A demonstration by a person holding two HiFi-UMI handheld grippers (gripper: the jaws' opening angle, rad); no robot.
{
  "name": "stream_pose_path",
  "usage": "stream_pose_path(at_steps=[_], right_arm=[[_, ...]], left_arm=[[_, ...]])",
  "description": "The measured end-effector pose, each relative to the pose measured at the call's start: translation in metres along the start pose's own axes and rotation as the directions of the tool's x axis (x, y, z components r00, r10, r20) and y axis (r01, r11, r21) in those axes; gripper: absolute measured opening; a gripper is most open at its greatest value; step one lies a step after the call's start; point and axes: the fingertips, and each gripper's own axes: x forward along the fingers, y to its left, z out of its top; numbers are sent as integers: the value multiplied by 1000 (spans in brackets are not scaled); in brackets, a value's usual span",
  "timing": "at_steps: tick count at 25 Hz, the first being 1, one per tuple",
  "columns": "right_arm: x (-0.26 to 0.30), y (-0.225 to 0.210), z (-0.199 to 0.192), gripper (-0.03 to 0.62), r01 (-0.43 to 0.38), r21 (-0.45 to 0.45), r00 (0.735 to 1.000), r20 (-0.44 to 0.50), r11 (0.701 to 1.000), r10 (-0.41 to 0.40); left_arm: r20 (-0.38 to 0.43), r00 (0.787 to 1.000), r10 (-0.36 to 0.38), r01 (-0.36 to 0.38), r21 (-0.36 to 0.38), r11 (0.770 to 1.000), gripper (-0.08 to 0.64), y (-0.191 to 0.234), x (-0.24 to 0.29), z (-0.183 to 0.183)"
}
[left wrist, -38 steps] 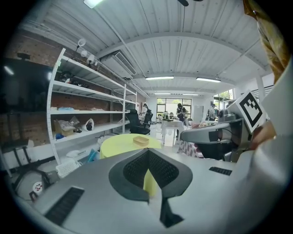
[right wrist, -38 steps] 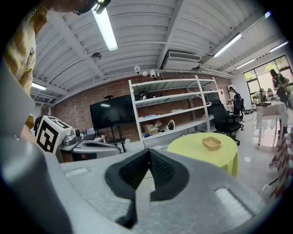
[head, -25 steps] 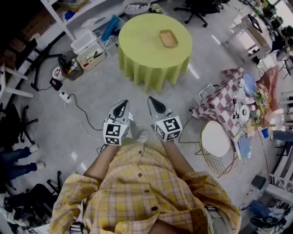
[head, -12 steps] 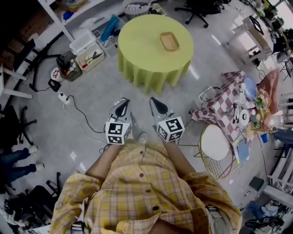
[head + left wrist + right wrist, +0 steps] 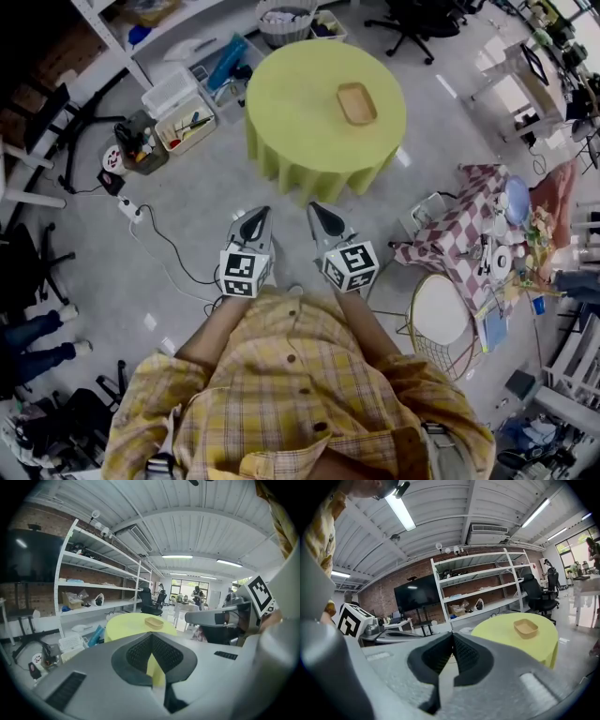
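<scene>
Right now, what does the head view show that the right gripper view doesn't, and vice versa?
Head view only: a round wire chair, a power strip with its cable on the floor, and open tool bins. Right gripper view only: the black wall screen, a long ceiling light and the ceiling air unit. Both: the right claw, shut and empty, the yellow round table and the tan tray on it.

Matt yellow tablecloth point(image 5: 309, 131), wooden-looking tray point(image 5: 356, 103)
</scene>
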Motion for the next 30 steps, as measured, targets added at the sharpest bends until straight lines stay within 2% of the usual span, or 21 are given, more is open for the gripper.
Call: stream_pose_path(at_steps=[12,16,30], right_arm=[[106,-41,50,-3,34,7,999,-18,999,-34],[135,-50,63,-3,42,0,999,-27,999,-42],[233,-66,92,-3,89,-3,996,-33,996,-89]], left_arm=[[-27,998,-48,48,-4,999,5,78,80,46],[-14,998,-57,57,-4,998,5,101,100,68],[-22,991,-134,134,19,991,5,182,159,96]])
